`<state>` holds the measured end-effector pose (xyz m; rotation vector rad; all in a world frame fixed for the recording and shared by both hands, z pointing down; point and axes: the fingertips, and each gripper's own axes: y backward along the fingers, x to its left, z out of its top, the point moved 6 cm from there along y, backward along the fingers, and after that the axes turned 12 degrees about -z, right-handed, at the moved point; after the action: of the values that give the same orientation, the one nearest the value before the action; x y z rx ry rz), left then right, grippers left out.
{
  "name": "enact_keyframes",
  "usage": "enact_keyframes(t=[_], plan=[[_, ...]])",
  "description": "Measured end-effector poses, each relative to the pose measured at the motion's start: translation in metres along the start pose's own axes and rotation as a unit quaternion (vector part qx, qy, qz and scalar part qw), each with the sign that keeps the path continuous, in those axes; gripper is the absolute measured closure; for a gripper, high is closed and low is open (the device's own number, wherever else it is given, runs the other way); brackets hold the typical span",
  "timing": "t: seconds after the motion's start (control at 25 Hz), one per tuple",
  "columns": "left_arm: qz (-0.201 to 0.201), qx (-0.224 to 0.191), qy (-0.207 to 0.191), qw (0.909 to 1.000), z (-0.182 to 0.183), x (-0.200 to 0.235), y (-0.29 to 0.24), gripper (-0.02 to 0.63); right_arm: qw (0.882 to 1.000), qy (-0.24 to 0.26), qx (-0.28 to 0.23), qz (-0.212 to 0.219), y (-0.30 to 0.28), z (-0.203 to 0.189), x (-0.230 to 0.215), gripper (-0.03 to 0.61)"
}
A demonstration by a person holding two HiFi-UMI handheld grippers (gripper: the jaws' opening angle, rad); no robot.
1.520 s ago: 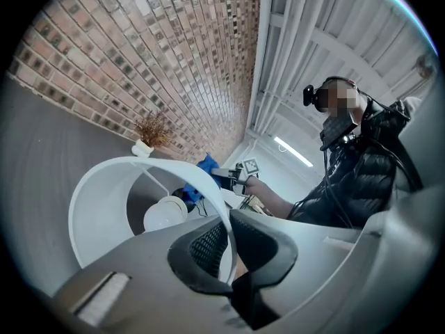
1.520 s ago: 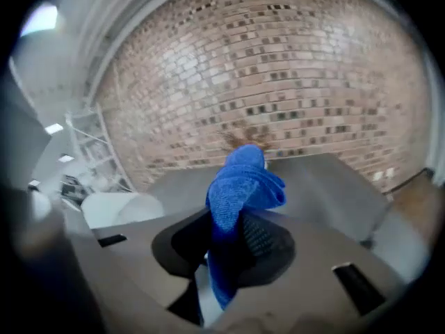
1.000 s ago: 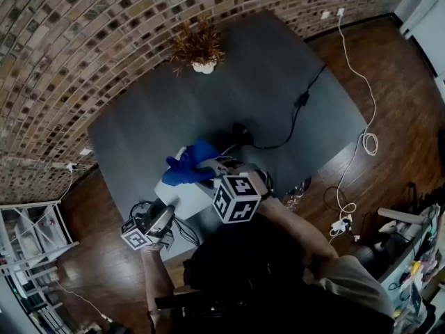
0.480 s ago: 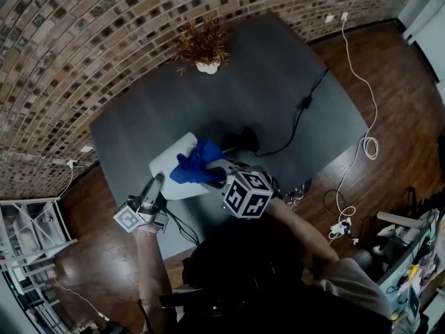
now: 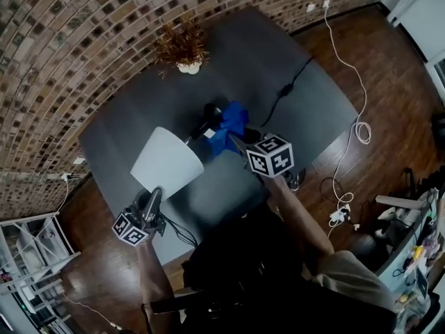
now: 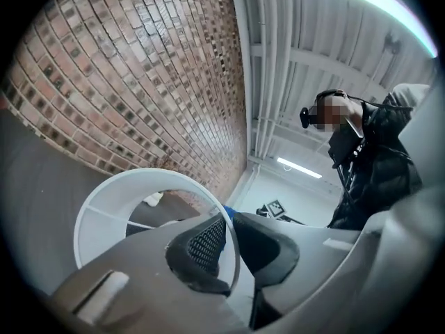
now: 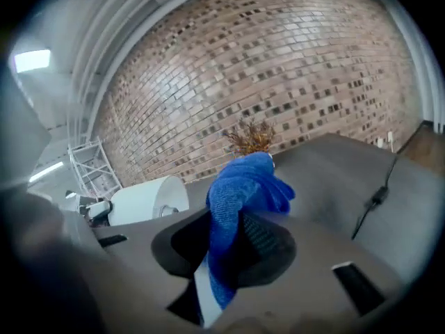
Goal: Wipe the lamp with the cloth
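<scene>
The lamp lies tipped on the dark table [image 5: 292, 61], its white shade [image 5: 167, 162] pointing at me and its dark base [image 5: 208, 110] farther off. My left gripper [image 5: 154, 199] is shut on the shade's near rim. In the left gripper view the thin rim [image 6: 233, 256] runs between the pads of that left gripper [image 6: 229, 239]. My right gripper [image 5: 238, 142] is shut on the blue cloth [image 5: 228, 125], which hangs by the lamp's stem and base. The right gripper view shows the cloth [image 7: 240, 190] bunched in the right gripper [image 7: 226, 245], with the shade [image 7: 149, 199] to its left.
A potted dry plant [image 5: 182, 47] stands at the table's far edge by the brick wall. The lamp's black cable [image 5: 285, 89] runs across the table to the right. White cables [image 5: 358, 127] lie on the wood floor. A metal rack [image 5: 35, 256] stands at the lower left.
The left gripper has closed on the shade's rim and the shade now faces me. The right gripper has swung with the cloth from the shade up toward the lamp's base.
</scene>
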<state>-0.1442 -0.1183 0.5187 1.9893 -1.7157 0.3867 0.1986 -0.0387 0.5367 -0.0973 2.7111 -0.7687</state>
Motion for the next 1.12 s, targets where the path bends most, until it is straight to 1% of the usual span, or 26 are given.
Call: enact_keyframes(t=[0.04, 0.08, 0.12, 0.16, 0.24, 0.28, 0.32, 0.36, 0.4, 0.44, 0.48, 0.52, 0.56, 0.6, 0.64, 0.68, 0.72, 0.76, 0.8, 0.84, 0.88, 0.92, 0.96, 1.0, 1.08, 1.12], plan=[[0.001, 0.01, 0.007, 0.9999, -0.009, -0.003, 0.003, 0.581, 1.0, -0.005, 0.014, 0.012, -0.009, -0.005, -0.001, 0.489], [0.002, 0.02, 0.012, 0.9997, -0.017, -0.005, 0.006, 0.593, 0.999, -0.006, 0.025, 0.041, -0.019, -0.007, 0.006, 0.489], [0.004, 0.028, 0.017, 0.9995, -0.024, -0.007, 0.007, 0.597, 0.996, -0.005, 0.035, 0.081, -0.03, -0.008, 0.02, 0.489], [0.005, 0.031, 0.022, 0.9993, -0.03, -0.009, 0.008, 0.598, 0.991, -0.003, 0.046, 0.126, -0.044, -0.008, 0.038, 0.489], [0.009, 0.024, 0.031, 0.9992, -0.038, -0.013, 0.01, 0.597, 0.974, 0.0, 0.081, 0.212, -0.072, -0.011, 0.076, 0.489], [0.011, 0.019, 0.034, 0.9992, -0.041, -0.015, 0.01, 0.598, 0.964, 0.005, 0.11, 0.241, -0.084, -0.017, 0.091, 0.489], [0.012, 0.016, 0.036, 0.9992, -0.043, -0.016, 0.009, 0.598, 0.956, 0.014, 0.142, 0.257, -0.094, -0.024, 0.1, 0.489], [0.013, 0.015, 0.037, 0.9991, -0.044, -0.017, 0.007, 0.598, 0.95, 0.024, 0.168, 0.26, -0.102, -0.03, 0.105, 0.489], [0.014, 0.014, 0.037, 0.9991, -0.043, -0.016, 0.006, 0.598, 0.949, 0.033, 0.186, 0.254, -0.109, -0.032, 0.103, 0.489], [0.013, 0.012, 0.038, 0.9991, -0.042, -0.015, 0.005, 0.598, 0.95, 0.041, 0.197, 0.239, -0.113, -0.031, 0.096, 0.489], [0.013, 0.011, 0.039, 0.9991, -0.041, -0.014, 0.005, 0.598, 0.954, 0.051, 0.204, 0.215, -0.116, -0.028, 0.085, 0.489], [0.013, 0.011, 0.039, 0.9991, -0.04, -0.014, 0.004, 0.598, 0.959, 0.068, 0.207, 0.179, -0.118, -0.023, 0.069, 0.491], [0.013, 0.011, 0.039, 0.9991, -0.04, -0.014, 0.004, 0.598, 0.964, 0.092, 0.21, 0.132, -0.12, -0.019, 0.05, 0.491], [0.012, 0.012, 0.039, 0.9991, -0.04, -0.014, 0.004, 0.598, 0.967, 0.116, 0.211, 0.082, -0.12, -0.015, 0.03, 0.491], [0.012, 0.014, 0.038, 0.9991, -0.04, -0.015, 0.004, 0.598, 0.968, 0.134, 0.209, 0.047, -0.118, -0.011, 0.014, 0.491], [0.011, 0.016, 0.038, 0.9991, -0.041, -0.016, 0.005, 0.598, 0.969, 0.143, 0.2, 0.035, -0.115, -0.005, 0.008, 0.491], [0.01, 0.017, 0.037, 0.9991, -0.041, -0.016, 0.005, 0.598, 0.97, 0.15, 0.186, 0.045, -0.111, 0.002, 0.013, 0.491], [0.009, 0.018, 0.036, 0.9991, -0.041, -0.016, 0.005, 0.598, 0.97, 0.162, 0.17, 0.069, -0.106, 0.008, 0.028, 0.491], [0.009, 0.017, 0.036, 0.9992, -0.041, -0.016, 0.006, 0.598, 0.966, 0.184, 0.154, 0.099, -0.103, 0.013, 0.05, 0.491], [0.009, 0.017, 0.035, 0.9992, -0.042, -0.016, 0.006, 0.598, 0.958, 0.215, 0.143, 0.125, -0.102, 0.014, 0.073, 0.491], [0.01, 0.018, 0.034, 0.9992, -0.043, -0.017, 0.007, 0.598, 0.948, 0.25, 0.142, 0.138, -0.105, 0.01, 0.09, 0.491], [0.012, 0.019, 0.033, 0.9992, -0.044, -0.018, 0.007, 0.598, 0.938, 0.283, 0.149, 0.136, -0.111, 0.003, 0.098, 0.489], [0.012, 0.021, 0.032, 0.9992, -0.046, -0.019, 0.006, 0.598, 0.932, 0.301, 0.161, 0.125, -0.117, -0.005, 0.098, 0.489], [0.011, 0.022, 0.032, 0.9992, -0.047, -0.02, 0.005, 0.598, 0.932, 0.298, 0.174, 0.11, -0.122, -0.009, 0.09, 0.483], [0.006, 0.027, 0.031, 0.9992, -0.049, -0.021, 0.002, 0.597, 0.939, 0.276, 0.195, 0.063, -0.127, -0.006, 0.062, 0.486], [0.003, 0.029, 0.03, 0.9991, -0.049, -0.021, 0.001, 0.597, 0.938, 0.279, 0.2, 0.037, -0.129, -0.001, 0.046, 0.488]])
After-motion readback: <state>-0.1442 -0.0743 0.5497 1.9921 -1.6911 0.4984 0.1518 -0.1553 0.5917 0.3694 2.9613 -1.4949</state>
